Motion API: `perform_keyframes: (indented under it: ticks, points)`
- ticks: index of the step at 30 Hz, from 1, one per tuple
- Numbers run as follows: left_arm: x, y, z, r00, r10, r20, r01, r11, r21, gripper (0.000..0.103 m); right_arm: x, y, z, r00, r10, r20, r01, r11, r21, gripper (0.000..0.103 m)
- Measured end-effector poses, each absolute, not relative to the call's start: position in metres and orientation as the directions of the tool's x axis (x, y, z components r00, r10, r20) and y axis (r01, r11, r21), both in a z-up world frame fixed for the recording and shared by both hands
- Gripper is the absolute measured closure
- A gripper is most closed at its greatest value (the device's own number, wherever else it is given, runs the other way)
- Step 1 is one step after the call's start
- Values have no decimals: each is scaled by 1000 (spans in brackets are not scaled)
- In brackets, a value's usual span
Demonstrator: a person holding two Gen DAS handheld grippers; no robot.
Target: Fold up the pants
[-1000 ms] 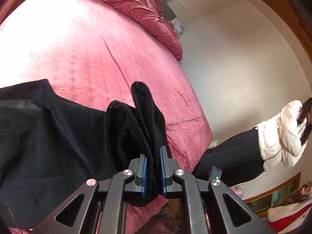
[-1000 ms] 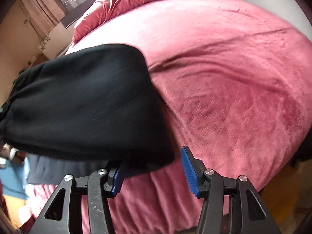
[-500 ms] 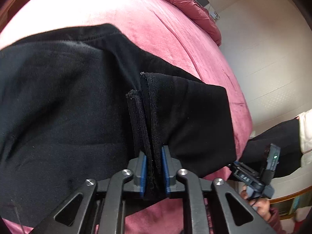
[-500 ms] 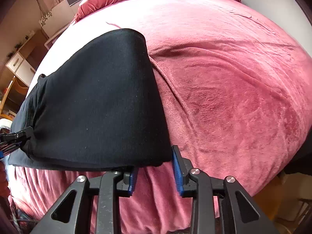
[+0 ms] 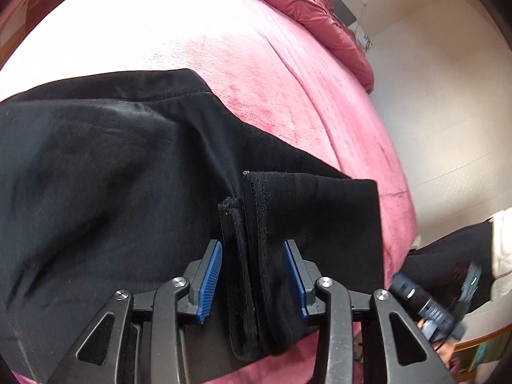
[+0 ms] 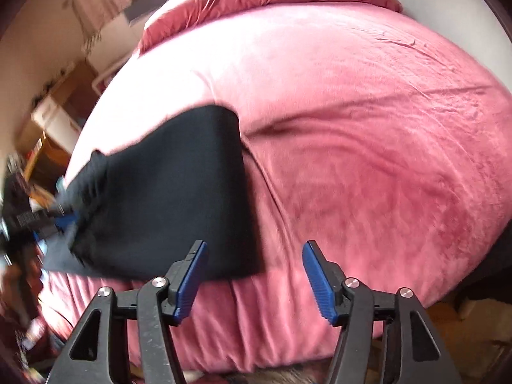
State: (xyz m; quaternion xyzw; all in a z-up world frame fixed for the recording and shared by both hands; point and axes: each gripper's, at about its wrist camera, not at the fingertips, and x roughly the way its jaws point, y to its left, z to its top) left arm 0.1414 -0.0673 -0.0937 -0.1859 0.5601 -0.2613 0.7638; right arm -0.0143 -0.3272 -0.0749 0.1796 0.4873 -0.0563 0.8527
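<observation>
Only the left view shows the left claw (image 5: 252, 275), just parted, pads seemingly clear of the black pants' (image 5: 112, 176) bunched hems; the right claw (image 6: 254, 278), just widened, is empty above the folded pants on the bed (image 6: 368, 160).

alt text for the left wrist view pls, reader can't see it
The left gripper stands open around a bunched edge of black pants, its blue pads clear of the cloth. The pants lie folded on a pink bed, with the other gripper at lower right.

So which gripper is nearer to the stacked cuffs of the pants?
Left. The left gripper has the cuffs between its open jaws, pads clear. The right gripper is open over the pants' opposite corner.
</observation>
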Motion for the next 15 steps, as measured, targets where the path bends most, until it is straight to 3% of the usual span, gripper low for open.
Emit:
perform_keyframes:
  ticks: [2,3,4,15]
  points:
    - [138,-77,-88,247,-584,-773,221,811,-542,68,-2,-330,-78,534,103,-839,276,917,288,39]
    - [138,-81,-85,259,-571,-779,244,819,-519,80,9,-330,-79,537,107,-837,280,913,297,39]
    - [136,-85,-84,270,-554,-787,266,829,-492,83,19,-329,-79,538,115,-835,280,910,305,39]
    - [107,-101,-62,404,-453,-795,394,870,-296,92,101,-330,-97,511,211,-833,281,875,394,34]
